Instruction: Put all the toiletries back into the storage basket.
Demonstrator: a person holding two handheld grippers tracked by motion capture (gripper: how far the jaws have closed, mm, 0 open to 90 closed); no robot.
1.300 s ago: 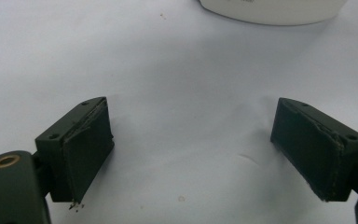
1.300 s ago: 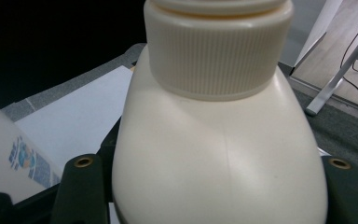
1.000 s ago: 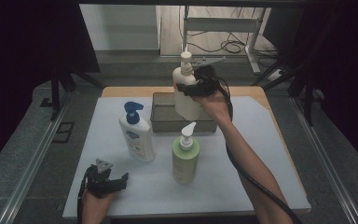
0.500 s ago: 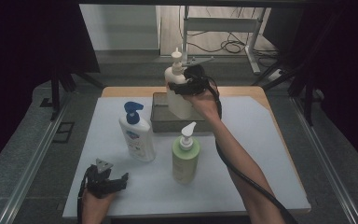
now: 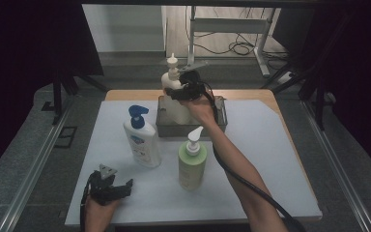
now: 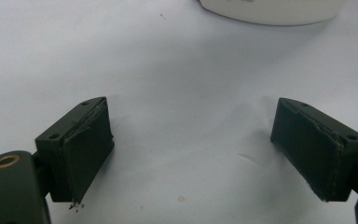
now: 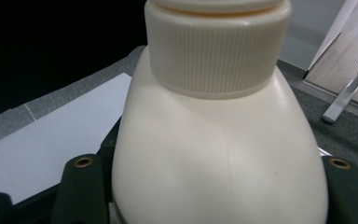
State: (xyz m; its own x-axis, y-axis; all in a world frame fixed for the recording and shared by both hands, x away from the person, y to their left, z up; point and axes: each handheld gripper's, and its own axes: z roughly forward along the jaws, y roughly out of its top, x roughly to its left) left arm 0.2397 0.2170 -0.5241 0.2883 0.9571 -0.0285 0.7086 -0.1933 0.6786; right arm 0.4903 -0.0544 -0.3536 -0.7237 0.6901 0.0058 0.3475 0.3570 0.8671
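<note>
Nearest to me, my left gripper rests low on the white tabletop at the near left corner, with my hand behind it. Its jaws stand wide apart with nothing between them; in the left gripper view I see only bare white surface between the two black pads, and the rounded bottom edge of a white bottle beyond them.

A little farther in, two pump bottles stand upright on the tabletop, near each other but apart. The white bottle with the blue pump is on the left, and the pale green bottle with the white pump is just right of it and slightly nearer to me.

Behind those two sits a grey metal tray, at the far middle of the tabletop.

Farthest off, my right arm stretches forward past the green bottle, and my right gripper is clamped on the cream pump bottle. The jaws grip its sloping shoulder, just under the ribbed collar. That bottle is upright over the left part of the tray, its lower body down behind the tray's near wall; I cannot tell whether its base touches the tray floor.
</note>
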